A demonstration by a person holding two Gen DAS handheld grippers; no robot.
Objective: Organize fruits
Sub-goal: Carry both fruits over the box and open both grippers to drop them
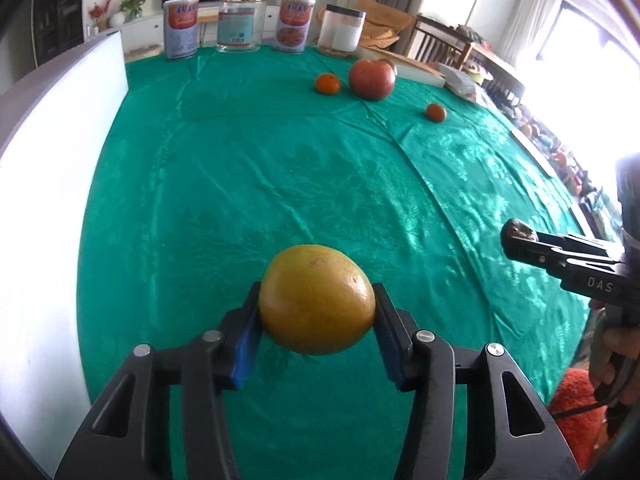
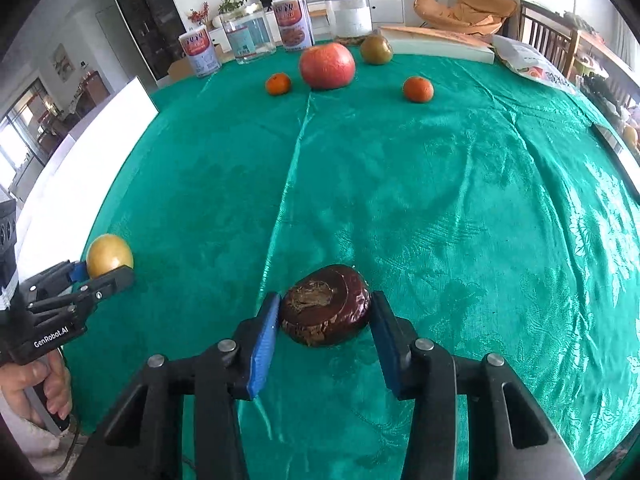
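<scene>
Left gripper [image 1: 317, 312] clamps the yellow fruit [image 1: 316, 298] above the cloth [image 1: 280, 168]; right gripper [image 2: 325, 312] clamps the brown fruit [image 2: 325, 305], also lifted. Risk: both fruits are round and pinched at the sides only, so a tilt or jolt may let either slip out and roll

tbl, green cloth [image 2: 440, 200] | on it: 2 tangerines [image 2: 278, 83]; big red fruit [image 2: 327, 66]; 4 jars [image 1: 242, 22]

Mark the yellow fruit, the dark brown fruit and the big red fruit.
yellow fruit [image 1: 316, 300], left wrist view, centre of its front skin.
dark brown fruit [image 2: 326, 306], right wrist view, middle of its top face.
big red fruit [image 2: 327, 66], right wrist view, centre of its near side.
</scene>
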